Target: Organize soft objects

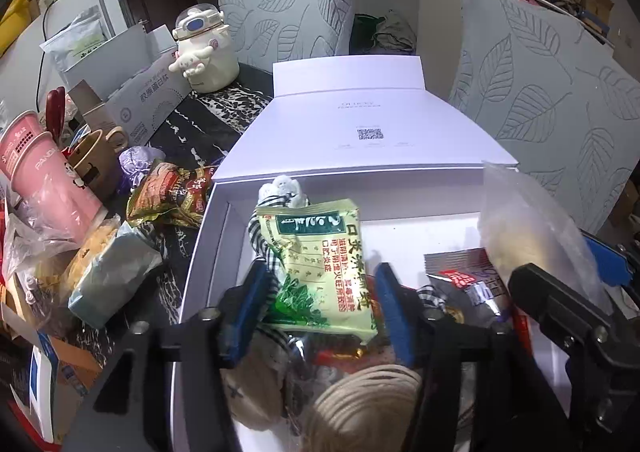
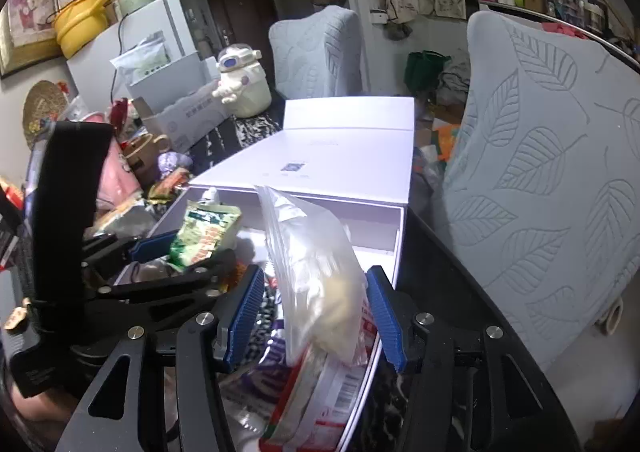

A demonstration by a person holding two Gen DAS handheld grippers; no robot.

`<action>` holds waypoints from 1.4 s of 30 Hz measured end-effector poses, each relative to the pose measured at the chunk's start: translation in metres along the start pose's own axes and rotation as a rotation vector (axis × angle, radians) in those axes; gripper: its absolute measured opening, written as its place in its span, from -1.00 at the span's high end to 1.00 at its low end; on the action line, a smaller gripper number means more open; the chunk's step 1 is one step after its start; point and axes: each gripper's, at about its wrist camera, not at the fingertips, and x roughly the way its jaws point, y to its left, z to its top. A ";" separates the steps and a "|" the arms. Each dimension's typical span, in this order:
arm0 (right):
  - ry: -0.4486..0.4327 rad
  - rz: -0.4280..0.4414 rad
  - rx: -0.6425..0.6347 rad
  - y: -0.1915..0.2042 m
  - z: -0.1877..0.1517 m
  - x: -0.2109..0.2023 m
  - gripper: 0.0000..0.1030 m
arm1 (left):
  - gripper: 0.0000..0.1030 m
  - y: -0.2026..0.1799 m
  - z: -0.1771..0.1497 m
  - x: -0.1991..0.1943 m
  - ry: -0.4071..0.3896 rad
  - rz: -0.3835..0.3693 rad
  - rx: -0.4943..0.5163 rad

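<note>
Two packets upright between open jaws, green sachet (image 1: 320, 264), clear bag (image 2: 320, 280), box rim (image 2: 400, 236) near.

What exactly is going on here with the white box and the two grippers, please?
A person is packing soft packets into the open white box. The left gripper straddles a green-and-yellow packet, jaws open. The right gripper has a clear plastic bag between its open fingers. More snack packets wait on the table.

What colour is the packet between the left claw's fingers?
Pale yellow-green packet with green leaf print and red lettering; clearest in the left wrist view.
</note>
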 end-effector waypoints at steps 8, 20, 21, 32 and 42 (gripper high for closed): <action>-0.013 -0.041 -0.011 -0.004 -0.003 -0.021 -0.07 | -0.64 -0.005 -0.002 -0.020 -0.034 -0.012 -0.030; -0.043 -0.067 -0.020 -0.001 -0.004 -0.047 -0.07 | -0.64 0.001 -0.001 -0.066 -0.128 0.003 -0.020; -0.052 -0.070 -0.023 0.001 -0.003 -0.052 -0.07 | -0.64 0.001 -0.001 -0.075 -0.149 0.011 -0.016; -0.175 -0.092 -0.042 0.019 0.001 -0.132 -0.07 | -0.64 -0.005 -0.006 -0.158 -0.286 -0.006 0.018; -0.269 -0.102 -0.052 0.034 -0.014 -0.208 -0.20 | -0.64 -0.013 -0.034 -0.236 -0.368 -0.068 0.037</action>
